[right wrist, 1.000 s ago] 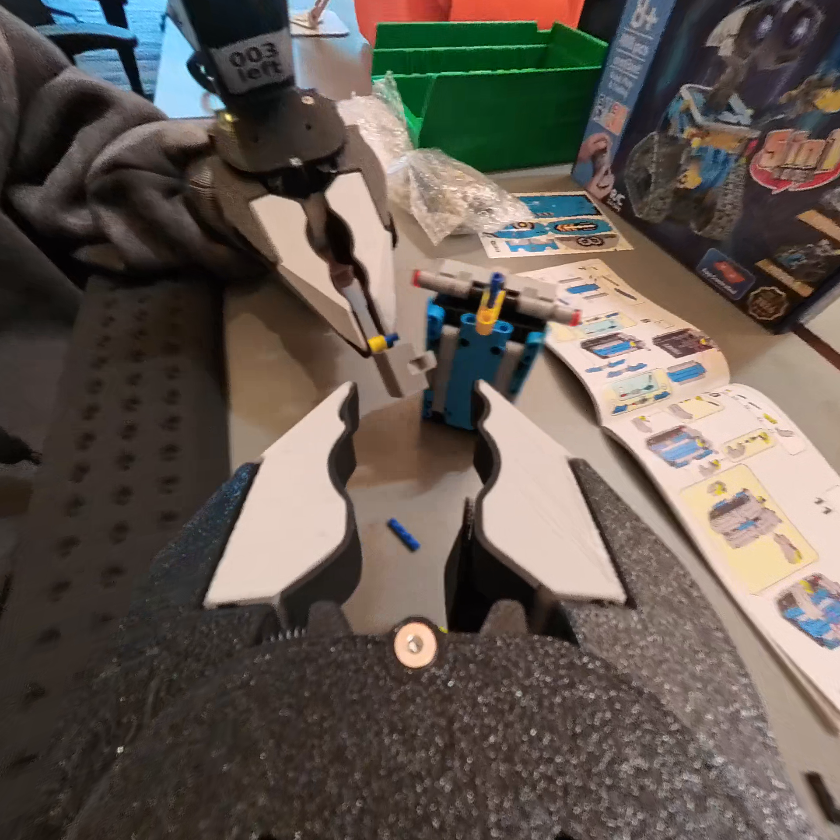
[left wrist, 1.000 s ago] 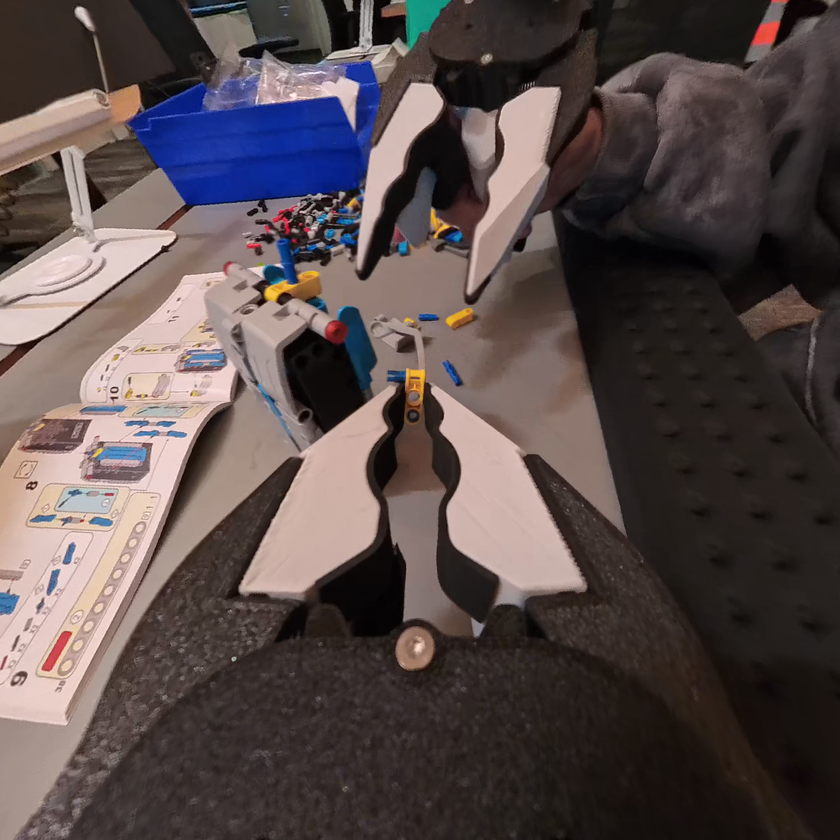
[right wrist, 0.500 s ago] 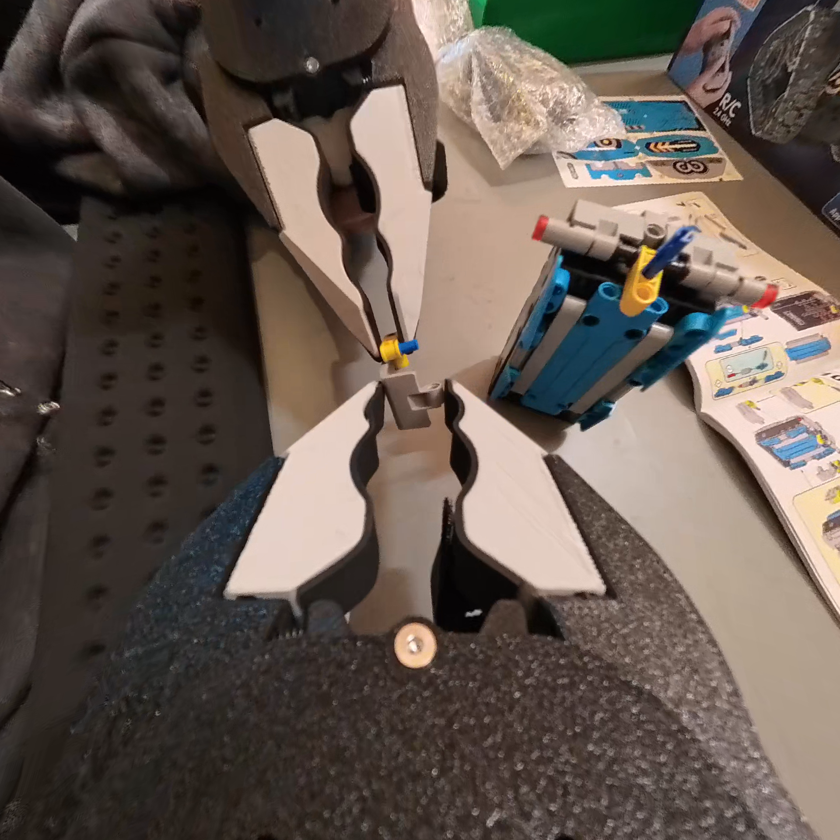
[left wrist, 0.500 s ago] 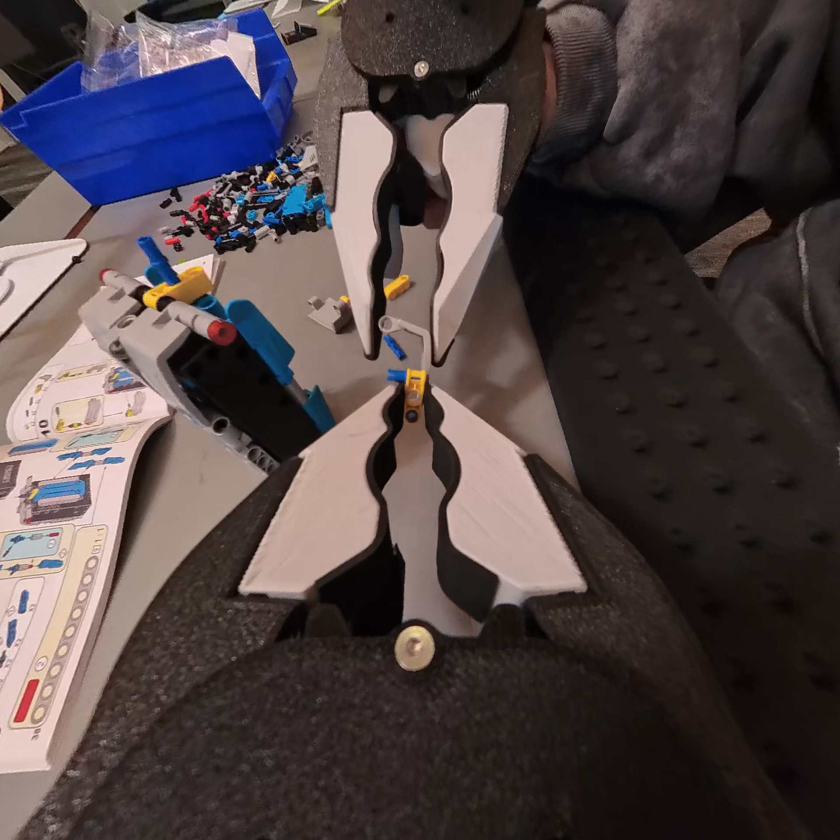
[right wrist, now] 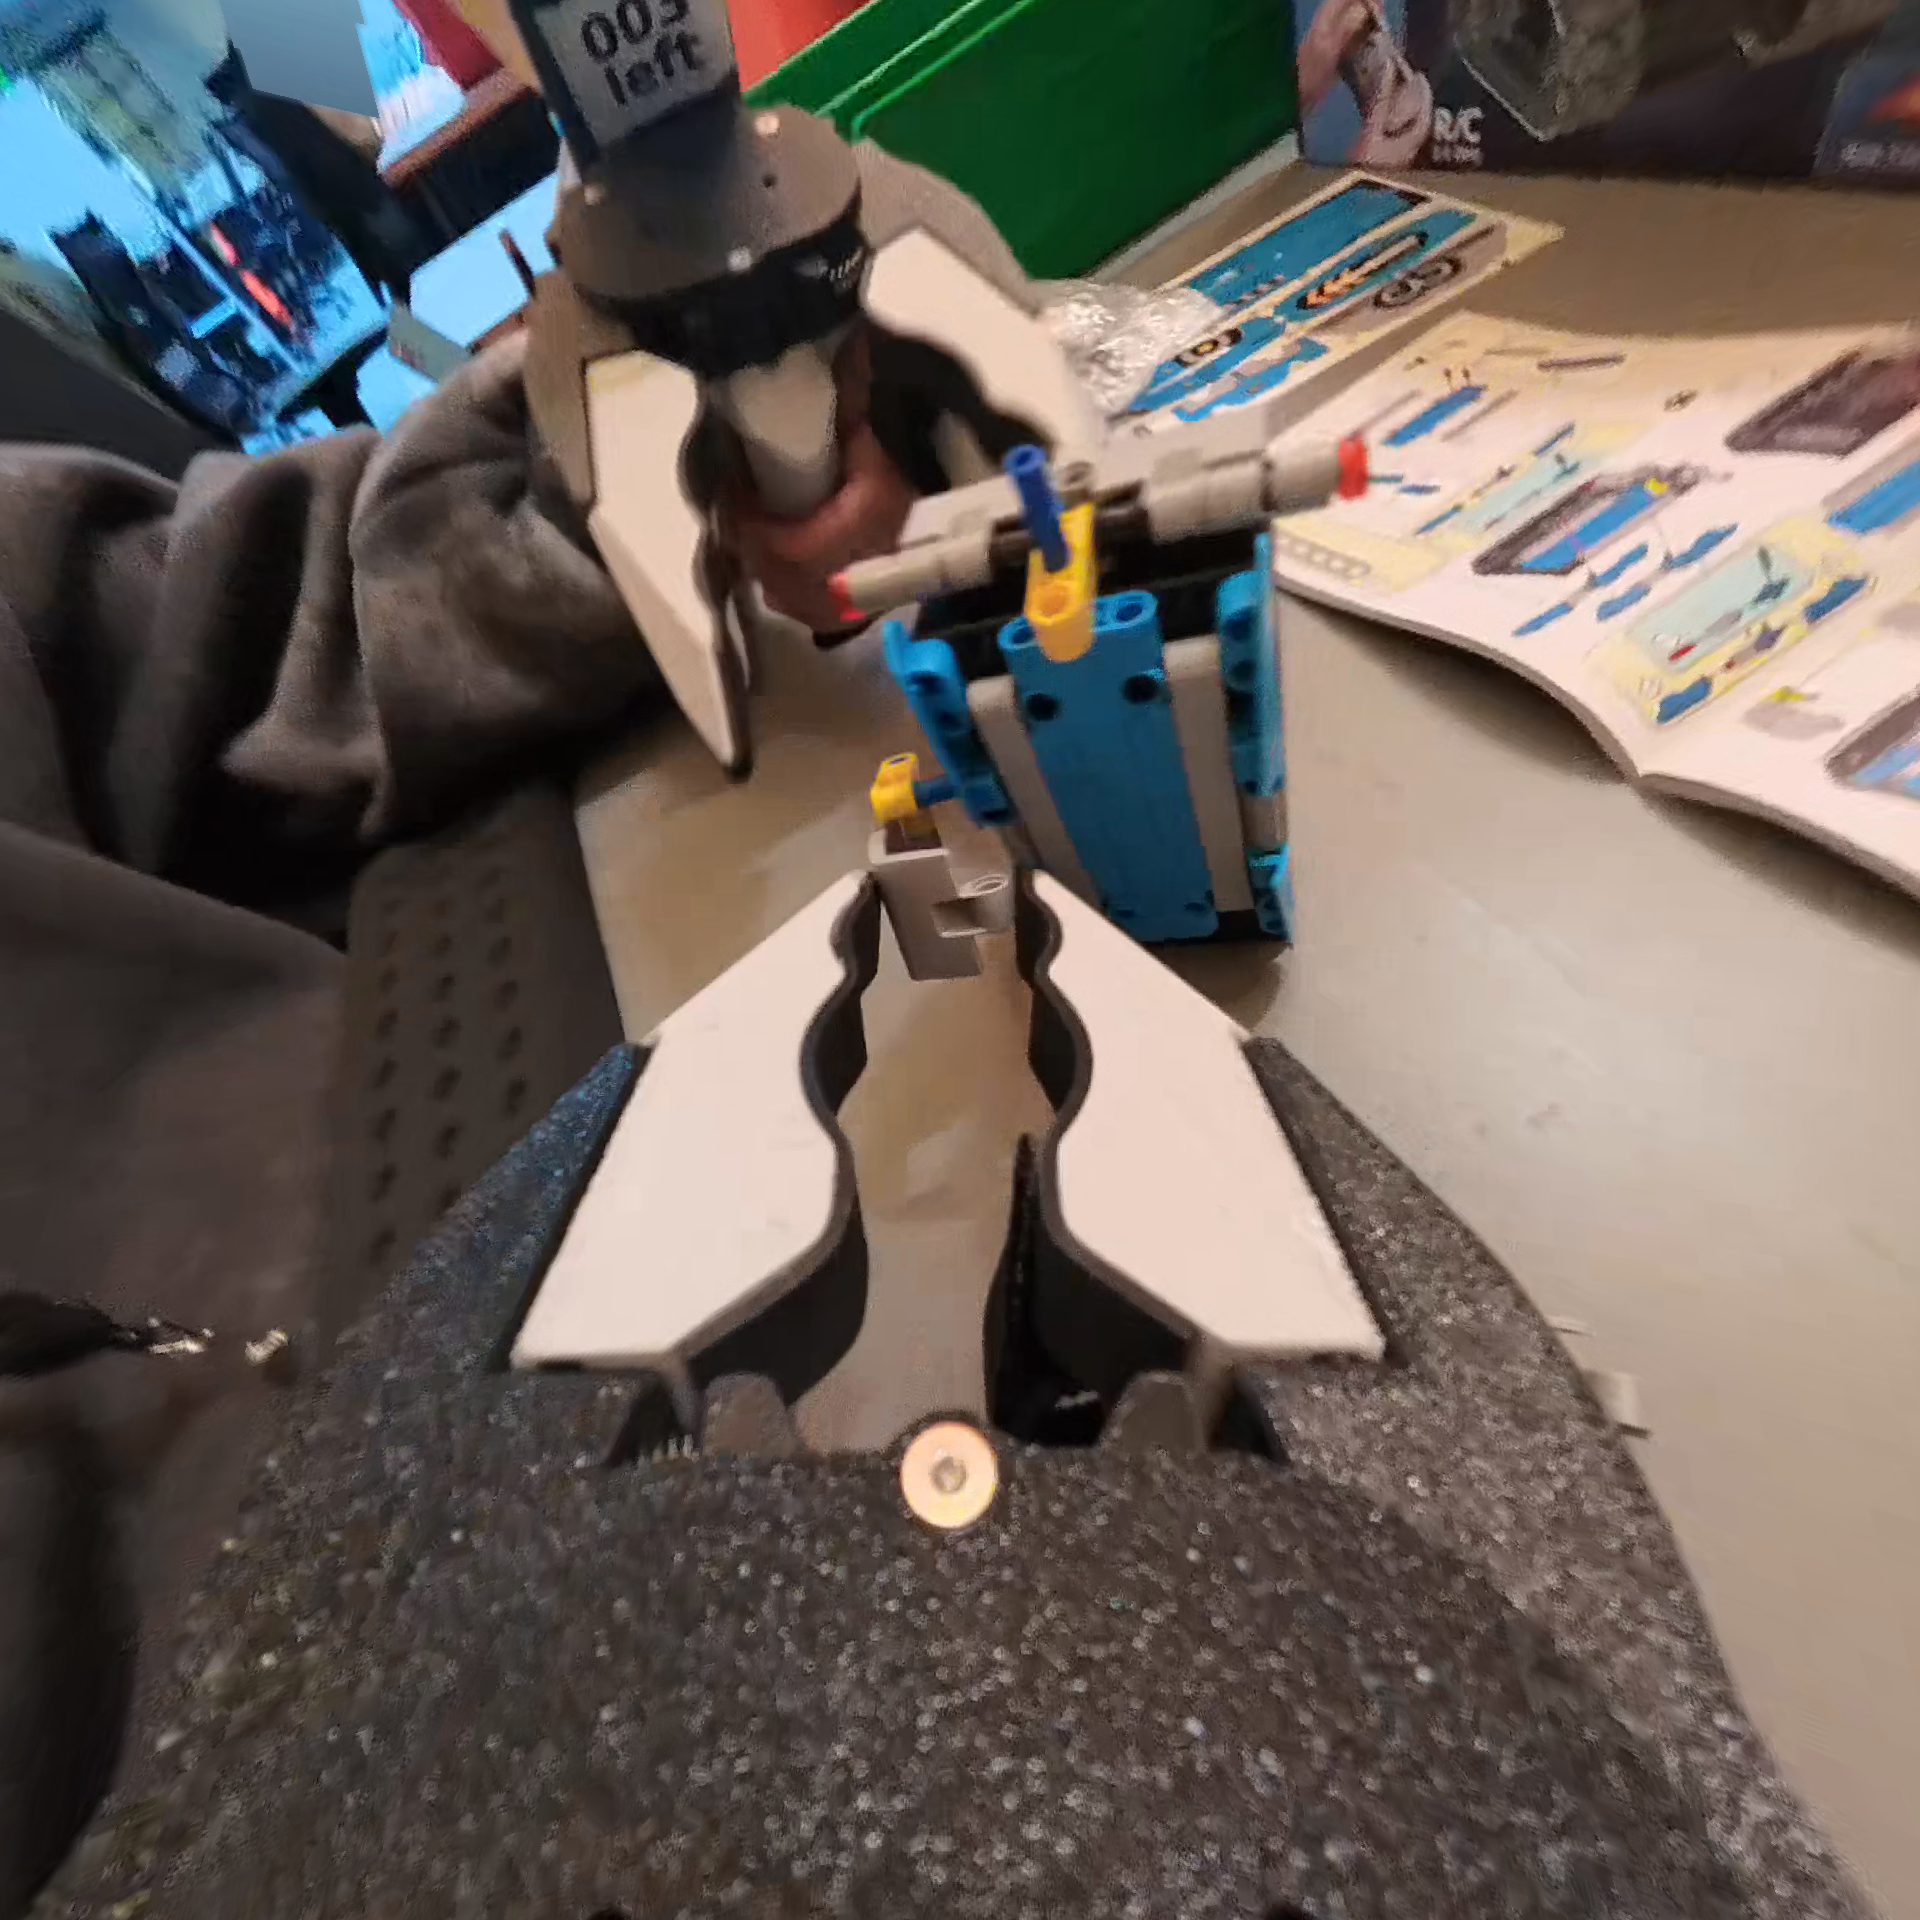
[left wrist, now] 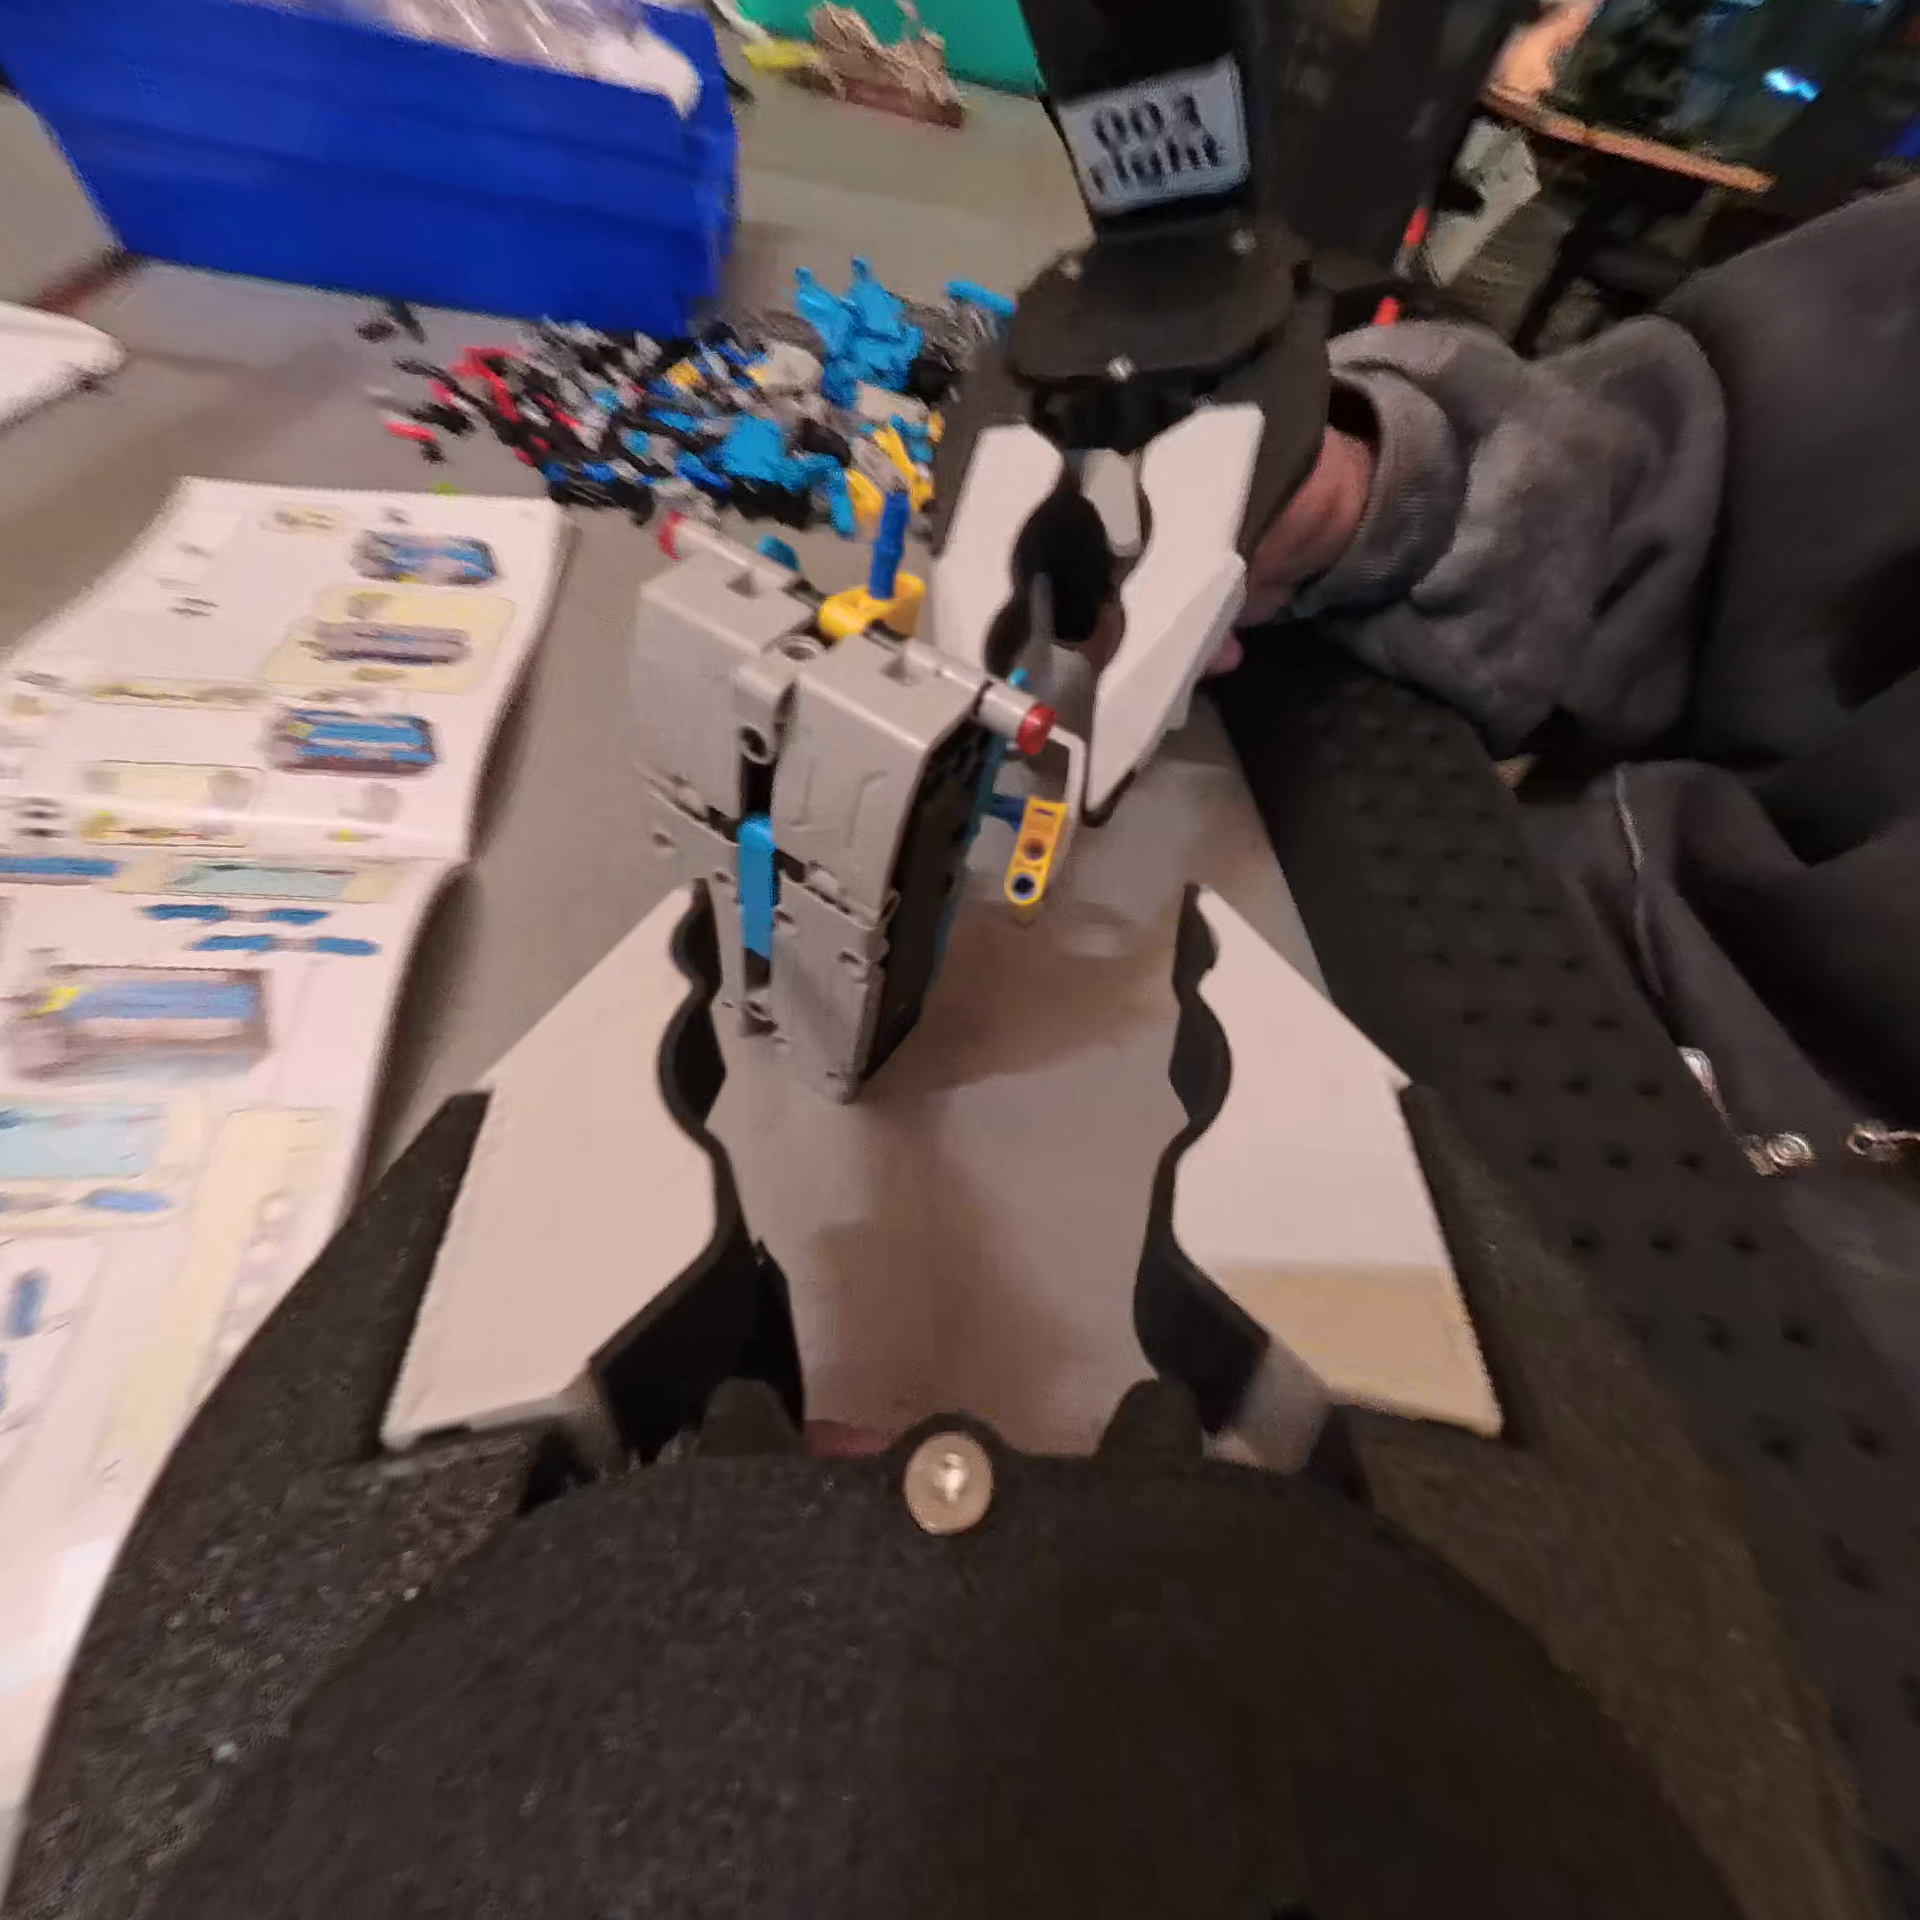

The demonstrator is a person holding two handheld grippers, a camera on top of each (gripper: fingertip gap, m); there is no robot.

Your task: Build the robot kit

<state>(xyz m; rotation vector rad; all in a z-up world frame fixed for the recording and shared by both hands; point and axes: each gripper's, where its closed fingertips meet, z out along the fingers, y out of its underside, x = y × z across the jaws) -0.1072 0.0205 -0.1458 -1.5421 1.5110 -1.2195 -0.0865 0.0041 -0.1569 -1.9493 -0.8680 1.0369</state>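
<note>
The left hand-held gripper (left wrist: 940,914) has its white fingers spread wide with nothing between them; its left fingertip sits just beside the lower part of the upright grey, black and blue plastic brick assembly (left wrist: 821,821) standing on the grey desk (left wrist: 582,727). The right hand-held gripper (right wrist: 945,888) is partly closed, its fingertips pinching a small grey angular brick piece (right wrist: 935,904). A small yellow connector (right wrist: 894,784) sits on top of that piece, and its blue pin (right wrist: 935,792) reaches to the assembly's blue side beam. An open paper instruction booklet (left wrist: 208,779) lies flat on the desk on the far side of the assembly from the right hand-held gripper. Beyond it lie a scatter of loose small plastic parts (left wrist: 707,426) and a blue plastic bin (left wrist: 416,156). A grey fleece sleeve (left wrist: 1538,540) covers the arm behind the right hand-held gripper.
</note>
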